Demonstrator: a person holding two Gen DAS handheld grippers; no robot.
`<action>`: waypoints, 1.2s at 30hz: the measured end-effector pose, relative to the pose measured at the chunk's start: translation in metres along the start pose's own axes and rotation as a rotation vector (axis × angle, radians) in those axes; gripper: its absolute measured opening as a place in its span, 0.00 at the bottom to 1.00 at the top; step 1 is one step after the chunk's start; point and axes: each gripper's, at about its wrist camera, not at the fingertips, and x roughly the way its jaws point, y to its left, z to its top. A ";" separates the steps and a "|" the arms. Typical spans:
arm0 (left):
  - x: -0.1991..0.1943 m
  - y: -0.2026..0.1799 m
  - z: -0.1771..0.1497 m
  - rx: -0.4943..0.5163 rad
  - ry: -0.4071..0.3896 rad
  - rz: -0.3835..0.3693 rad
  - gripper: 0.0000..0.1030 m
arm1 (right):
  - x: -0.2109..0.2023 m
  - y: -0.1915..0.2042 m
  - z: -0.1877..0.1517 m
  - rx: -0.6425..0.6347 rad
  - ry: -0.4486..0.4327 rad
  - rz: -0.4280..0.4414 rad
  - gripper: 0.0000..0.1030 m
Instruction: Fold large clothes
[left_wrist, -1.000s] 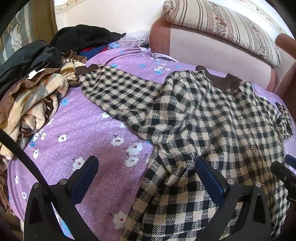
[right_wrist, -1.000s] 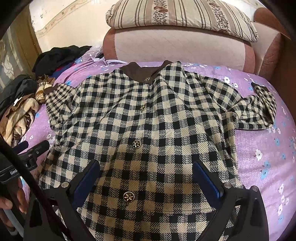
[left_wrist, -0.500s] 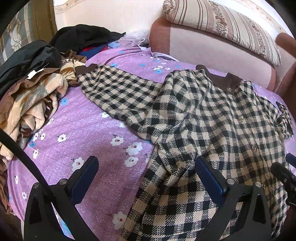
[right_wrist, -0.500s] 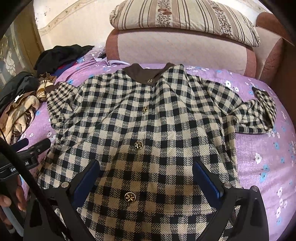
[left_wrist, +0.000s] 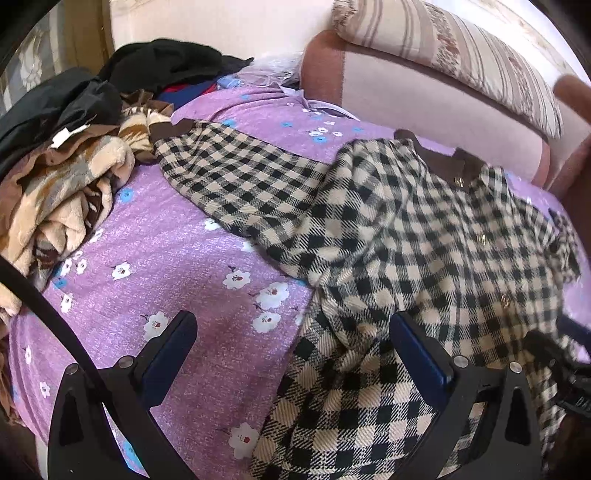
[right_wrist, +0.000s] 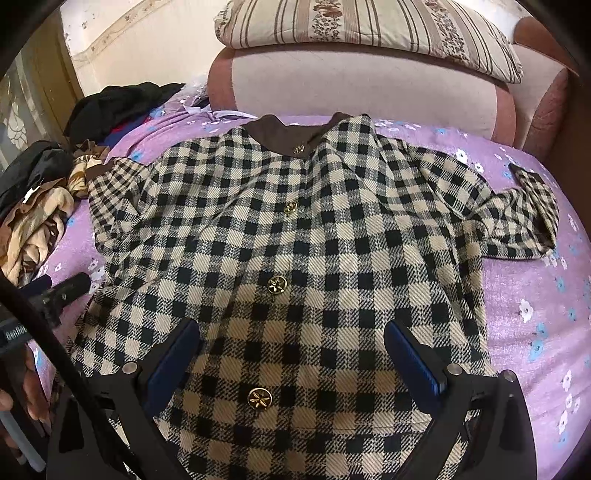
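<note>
Though rumpled at 1 sleeve, checked coat (right_wrist: 314, 229) flat, buttoned.

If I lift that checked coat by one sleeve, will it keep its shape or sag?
The checked coat would probably sag: it already rumples into soft folds near the left hand-held gripper. Its coarse, thick-looking weave and metal buttons suggest some weight, so the body would likely drag on the purple bedspread. The spread sleeve would likely trail limp.
</note>
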 end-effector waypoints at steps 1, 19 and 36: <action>0.000 0.004 0.003 -0.015 0.002 -0.008 1.00 | 0.000 0.001 0.000 -0.008 -0.003 -0.006 0.99; 0.047 0.083 0.091 -0.130 -0.022 0.132 1.00 | 0.005 -0.003 0.009 -0.025 0.005 0.015 0.99; 0.082 0.105 0.115 -0.189 -0.010 0.176 1.00 | 0.020 0.002 0.006 -0.060 0.061 0.023 0.99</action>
